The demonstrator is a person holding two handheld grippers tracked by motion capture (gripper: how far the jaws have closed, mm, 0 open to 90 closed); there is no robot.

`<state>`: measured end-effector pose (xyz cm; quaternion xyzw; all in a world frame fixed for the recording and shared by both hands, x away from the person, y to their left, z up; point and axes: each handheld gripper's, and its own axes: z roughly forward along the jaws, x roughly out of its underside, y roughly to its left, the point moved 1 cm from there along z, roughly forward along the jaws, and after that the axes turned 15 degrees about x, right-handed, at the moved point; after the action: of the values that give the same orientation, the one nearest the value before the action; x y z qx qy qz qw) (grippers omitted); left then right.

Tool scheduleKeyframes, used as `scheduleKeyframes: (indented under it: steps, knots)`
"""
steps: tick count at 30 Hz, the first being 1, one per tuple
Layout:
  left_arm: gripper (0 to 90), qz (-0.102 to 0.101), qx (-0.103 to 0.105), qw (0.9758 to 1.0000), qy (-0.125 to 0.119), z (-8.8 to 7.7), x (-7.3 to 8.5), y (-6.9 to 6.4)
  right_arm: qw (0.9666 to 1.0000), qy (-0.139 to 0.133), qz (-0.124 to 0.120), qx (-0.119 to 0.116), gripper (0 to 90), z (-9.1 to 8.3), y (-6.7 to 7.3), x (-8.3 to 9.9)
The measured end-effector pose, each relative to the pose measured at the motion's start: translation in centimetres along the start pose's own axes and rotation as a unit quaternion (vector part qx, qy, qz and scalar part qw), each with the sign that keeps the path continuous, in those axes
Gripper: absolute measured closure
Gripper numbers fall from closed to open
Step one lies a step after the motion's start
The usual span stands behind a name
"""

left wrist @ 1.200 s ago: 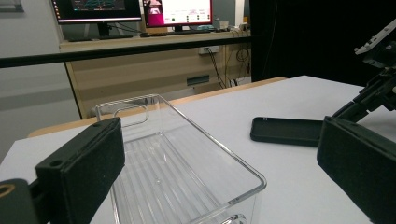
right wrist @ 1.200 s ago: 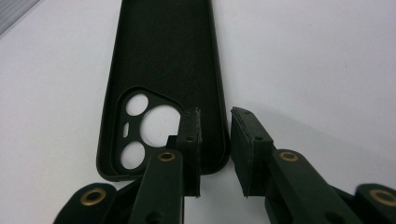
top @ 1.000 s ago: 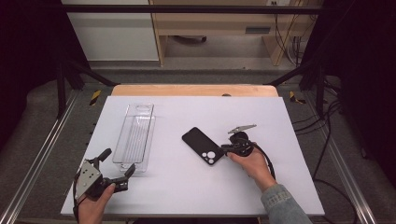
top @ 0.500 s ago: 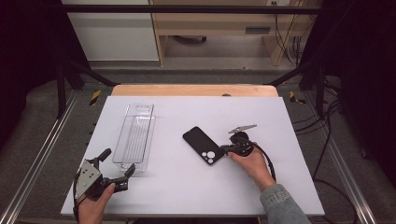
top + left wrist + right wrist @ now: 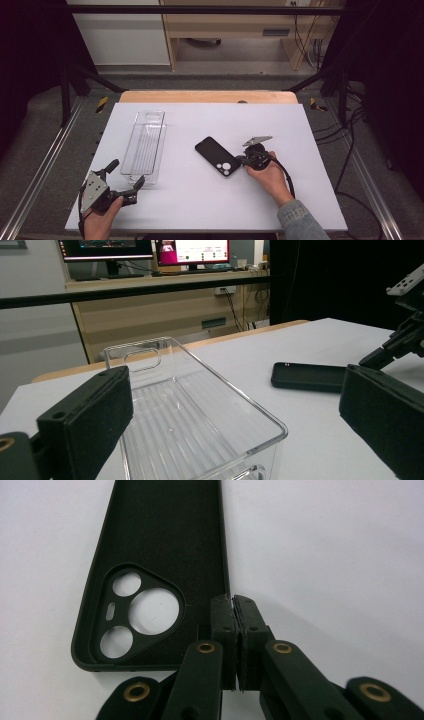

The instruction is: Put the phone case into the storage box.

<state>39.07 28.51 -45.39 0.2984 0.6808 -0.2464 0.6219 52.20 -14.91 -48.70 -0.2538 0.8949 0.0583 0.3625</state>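
A black phone case (image 5: pixel 217 156) lies hollow side up in the middle of the white table (image 5: pixel 300 130), its camera cut-outs toward the person. My right gripper (image 5: pixel 240 160) is at the case's near right corner. In the right gripper view the jaws have just been closing and now stand together (image 5: pixel 233 600), with the side wall of the case (image 5: pixel 160 545) pinched between them. My left gripper (image 5: pixel 127 172) rests open at the near left. The near end of a clear plastic container (image 5: pixel 145 145) lies just ahead of its jaws (image 5: pixel 237 390).
The container (image 5: pixel 190 410) is long, ribbed and empty, with its length running away from the person. Bare table lies between the two hands. A wooden strip (image 5: pixel 210 96) edges the far side. Cables (image 5: pixel 350 150) hang off the right of the table.
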Motion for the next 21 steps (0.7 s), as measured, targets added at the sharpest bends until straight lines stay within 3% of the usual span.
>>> scheduleKeyframes:
  steps: [2,5,21]
  knots:
    - [0.6,0.000,-0.001,1.0000,0.000,-0.1,0.0,0.0,0.9997,-0.014,-0.008,0.016,89.4,-0.6,0.0,-0.4]
    - [0.6,0.000,-0.003,1.0000,0.000,-0.1,0.0,0.1,0.9994,-0.020,-0.017,0.022,89.5,-1.3,0.1,-0.8]
    - [0.6,0.004,-0.001,1.0000,0.003,0.0,0.0,0.0,0.9952,-0.038,-0.085,0.031,89.7,-4.1,1.0,-3.1]
